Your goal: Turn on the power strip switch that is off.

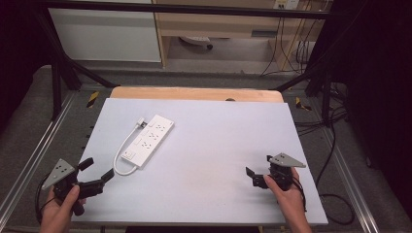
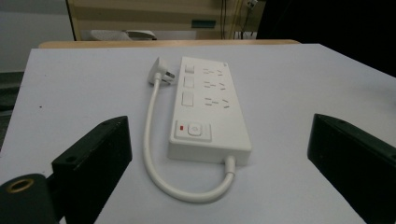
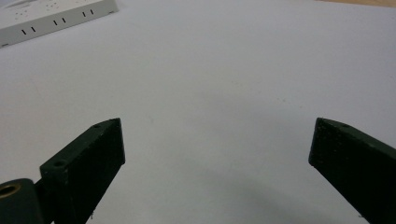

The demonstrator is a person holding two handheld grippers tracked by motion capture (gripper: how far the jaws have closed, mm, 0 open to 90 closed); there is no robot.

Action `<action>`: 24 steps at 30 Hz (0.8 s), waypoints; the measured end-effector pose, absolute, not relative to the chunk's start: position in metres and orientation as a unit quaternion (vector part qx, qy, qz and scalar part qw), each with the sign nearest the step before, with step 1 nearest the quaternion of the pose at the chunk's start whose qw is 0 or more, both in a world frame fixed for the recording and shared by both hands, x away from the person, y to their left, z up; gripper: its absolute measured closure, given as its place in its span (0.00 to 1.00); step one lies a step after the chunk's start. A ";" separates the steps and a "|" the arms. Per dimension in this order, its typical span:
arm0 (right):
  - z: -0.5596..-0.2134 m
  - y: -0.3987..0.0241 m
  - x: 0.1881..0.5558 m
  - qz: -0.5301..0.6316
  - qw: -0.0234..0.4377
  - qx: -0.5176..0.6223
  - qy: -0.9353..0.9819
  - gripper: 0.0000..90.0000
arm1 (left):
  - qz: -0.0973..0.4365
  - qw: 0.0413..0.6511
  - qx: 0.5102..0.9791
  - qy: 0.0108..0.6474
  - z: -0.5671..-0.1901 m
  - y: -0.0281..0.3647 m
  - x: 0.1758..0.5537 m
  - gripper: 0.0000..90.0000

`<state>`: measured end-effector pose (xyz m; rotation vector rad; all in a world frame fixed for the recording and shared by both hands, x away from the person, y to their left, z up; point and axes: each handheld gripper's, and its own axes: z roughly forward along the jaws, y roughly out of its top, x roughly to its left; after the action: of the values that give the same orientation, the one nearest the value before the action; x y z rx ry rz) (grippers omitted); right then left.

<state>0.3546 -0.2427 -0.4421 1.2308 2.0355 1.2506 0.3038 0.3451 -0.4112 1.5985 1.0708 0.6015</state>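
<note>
— White power strip (image 1: 148, 140) lies on the table (image 1: 218, 145), left of middle, its plug (image 2: 161, 74) loose beside its far end. Both grippers empty?

— Yes. My left gripper (image 1: 97, 172) has fingers spread, aimed at the strip's switch end; right gripper (image 1: 257, 177) spread too, well apart. I'd come in square and straddle the body, not the cord (image 2: 154, 154).

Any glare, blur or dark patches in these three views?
High view: table evenly lit, surroundings dark at both sides. Left gripper view: power strip sharp, the near jaws soft. Right gripper view: the jaws' soft shadow falls on the table; no glare.
</note>
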 end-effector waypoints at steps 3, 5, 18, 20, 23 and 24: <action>-0.442 -0.242 0.354 0.455 0.222 0.446 0.738 0.04 | 0.255 0.535 0.673 0.443 -0.409 0.344 0.304 0.07; -0.441 -0.243 0.354 0.456 0.222 0.446 0.737 0.04 | 0.254 0.535 0.672 0.444 -0.407 0.343 0.306 0.07; -0.439 -0.241 0.354 0.465 0.218 0.443 0.735 0.04 | 0.248 0.532 0.678 0.442 -0.391 0.336 0.330 0.07; -0.439 -0.240 0.355 0.466 0.218 0.443 0.735 0.04 | 0.248 0.529 0.681 0.441 -0.388 0.334 0.335 0.07; -0.439 -0.239 0.355 0.467 0.216 0.443 0.734 0.03 | 0.246 0.530 0.682 0.439 -0.384 0.331 0.343 0.07; -0.439 -0.239 0.355 0.468 0.216 0.443 0.734 0.03 | 0.246 0.529 0.683 0.438 -0.383 0.330 0.345 0.07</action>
<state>0.3547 -0.2393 -0.4391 1.2272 2.0348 1.2960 0.3453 0.3304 -0.3828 1.6320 1.0466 0.5883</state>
